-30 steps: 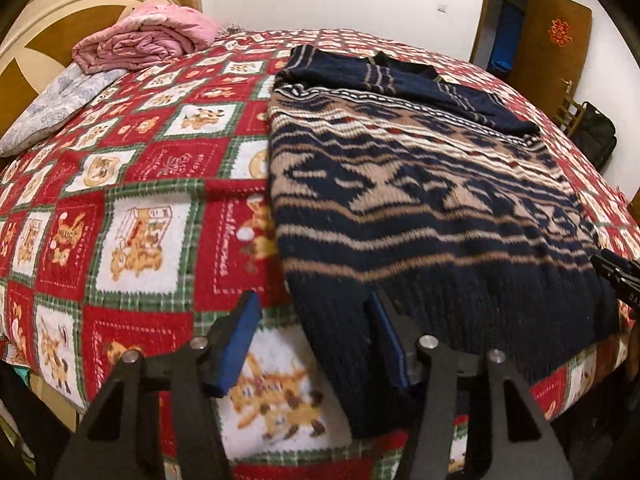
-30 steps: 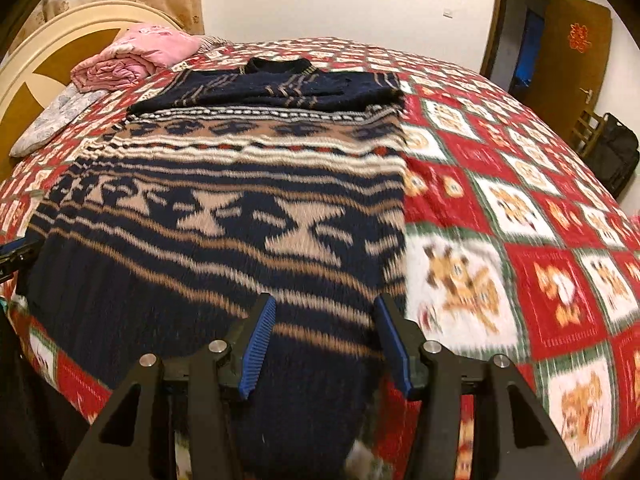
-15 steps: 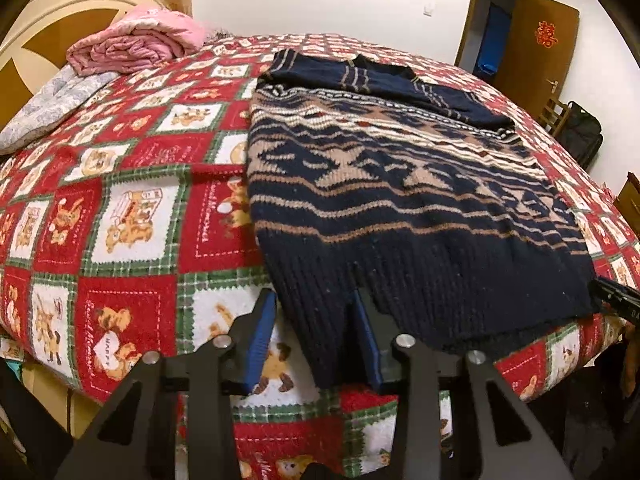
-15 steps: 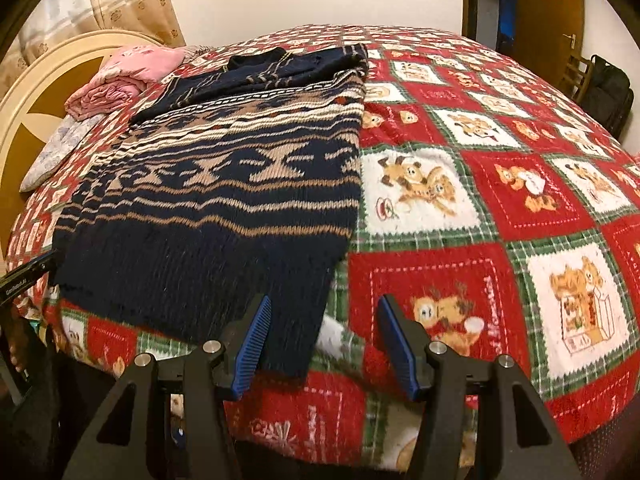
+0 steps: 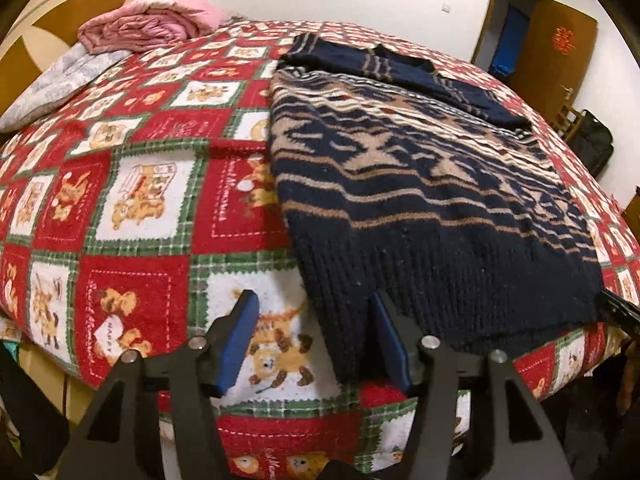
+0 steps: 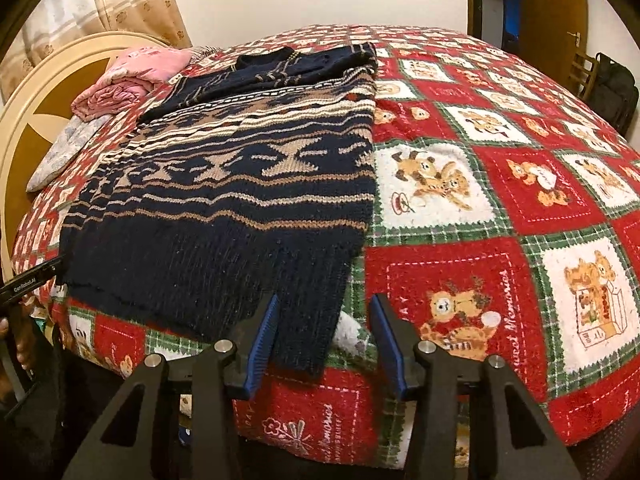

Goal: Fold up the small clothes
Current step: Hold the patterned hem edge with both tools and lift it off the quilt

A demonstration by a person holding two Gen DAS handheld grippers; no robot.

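Sweater (image 5: 420, 216) flat on bedspread (image 5: 132, 200); jaws apparently apart.

The bed (image 5: 132, 184) is seen by both fisheye views from low at its foot edge, looking up its length toward the headboard (image 6: 24, 128) and the white wall. The left wrist view is set close over the sweater's (image 5: 420, 208) near left corner, framed between the fingers of the left gripper (image 5: 312, 340). The right wrist view is set close at the sweater's (image 6: 240, 200) near right corner, behind the right gripper (image 6: 324, 340). The sweater, the pink bedding (image 5: 152, 26) and the doorway are shared by both, and each gripper's tip is caught at the other view's edge.
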